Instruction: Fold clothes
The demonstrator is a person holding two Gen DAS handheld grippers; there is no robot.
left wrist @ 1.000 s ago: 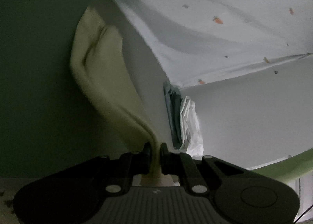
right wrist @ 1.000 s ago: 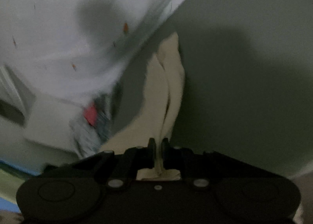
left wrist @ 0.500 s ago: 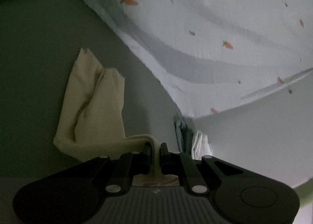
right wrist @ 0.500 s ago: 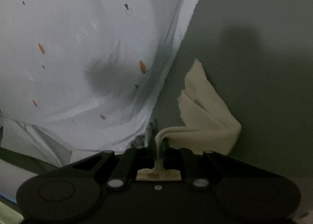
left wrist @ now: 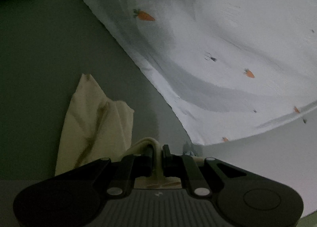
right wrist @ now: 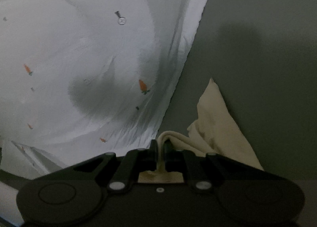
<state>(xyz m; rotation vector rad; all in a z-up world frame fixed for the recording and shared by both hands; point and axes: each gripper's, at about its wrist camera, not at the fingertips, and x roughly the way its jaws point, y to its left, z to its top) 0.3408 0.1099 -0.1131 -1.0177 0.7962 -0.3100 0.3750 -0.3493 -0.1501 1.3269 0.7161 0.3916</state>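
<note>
On the grey-green surface (left wrist: 49, 58) beside the carrot-print sheet (left wrist: 227, 38), we pinch the cream garment (left wrist: 95, 125) with both left gripper (left wrist: 157, 152) and right gripper (right wrist: 162, 148); it lies doubled, mid-fold, flattening left.

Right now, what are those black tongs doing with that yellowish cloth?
A person is folding clothes with two hand-held tongs. The left tongs and the right tongs are each shut on an edge of the cream cloth, and the rest of it drapes onto the grey-green surface. Beside it lies a white garment with small carrot prints, which nothing is gripping.
</note>
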